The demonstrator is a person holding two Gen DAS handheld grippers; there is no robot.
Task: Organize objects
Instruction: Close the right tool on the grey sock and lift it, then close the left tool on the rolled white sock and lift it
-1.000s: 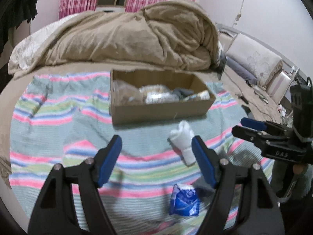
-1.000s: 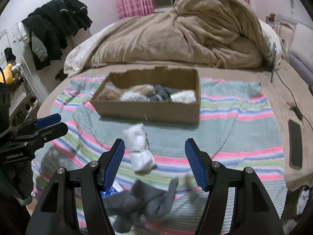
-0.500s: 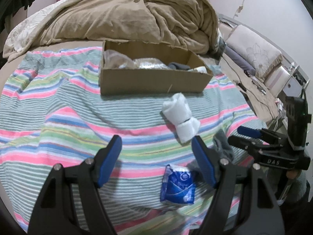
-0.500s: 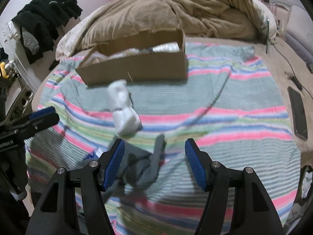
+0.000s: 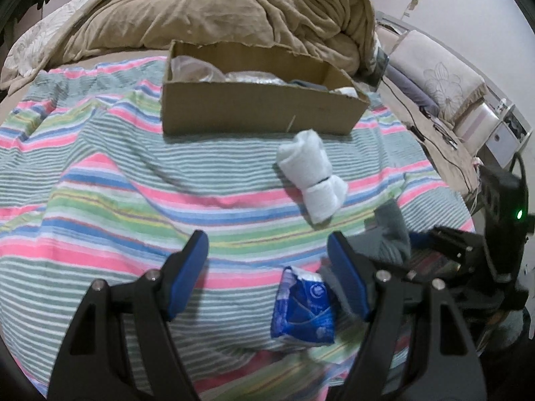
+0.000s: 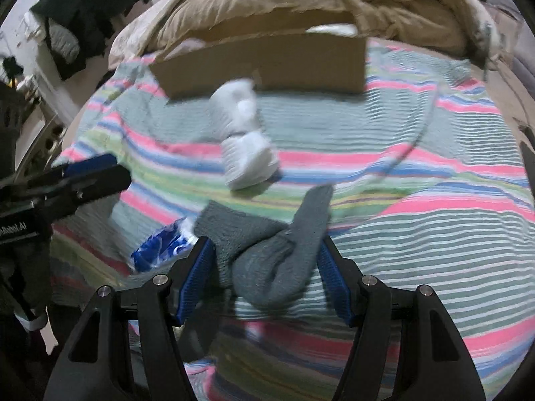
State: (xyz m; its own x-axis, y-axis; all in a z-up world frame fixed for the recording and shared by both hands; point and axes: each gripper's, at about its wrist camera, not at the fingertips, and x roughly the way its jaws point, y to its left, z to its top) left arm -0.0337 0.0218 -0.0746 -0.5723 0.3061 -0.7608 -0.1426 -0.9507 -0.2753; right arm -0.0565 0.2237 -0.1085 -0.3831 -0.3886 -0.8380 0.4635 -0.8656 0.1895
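Blurring smears most of the right wrist view, so the cardboard box (image 6: 264,61) shows there only as a soft brown wall with something white at its rim, and what fills it cannot be told from that side. At the far left of that view the left gripper (image 6: 97,175) enters side-on, its jaws overlapping, and dark clothes (image 6: 87,10) hang behind it. In its own view the left gripper (image 5: 267,267) stands wide with nothing between its 2 blue pads, over the striped blanket (image 5: 117,200). A blue and white packet (image 5: 306,307) lies just inside its right finger, partly covered by it. The box (image 5: 254,110) sits beyond on the blanket, holding clear crinkled bags and a dark item only partly visible over the wall. A rolled white sock (image 5: 312,175) lies near the box's front wall, apart from both grippers. To the right, the grey sock (image 5: 391,230) is half hidden behind the left gripper's finger and the right gripper (image 5: 444,244), whose jaws cannot be read from here. In the right wrist view the right gripper (image 6: 264,277) brackets the crumpled grey sock (image 6: 267,250), both pads right at its sides; whether they press it is unclear. A heaped tan duvet (image 5: 217,10) fills the back, and pillows (image 5: 438,83) lie at the right edge.
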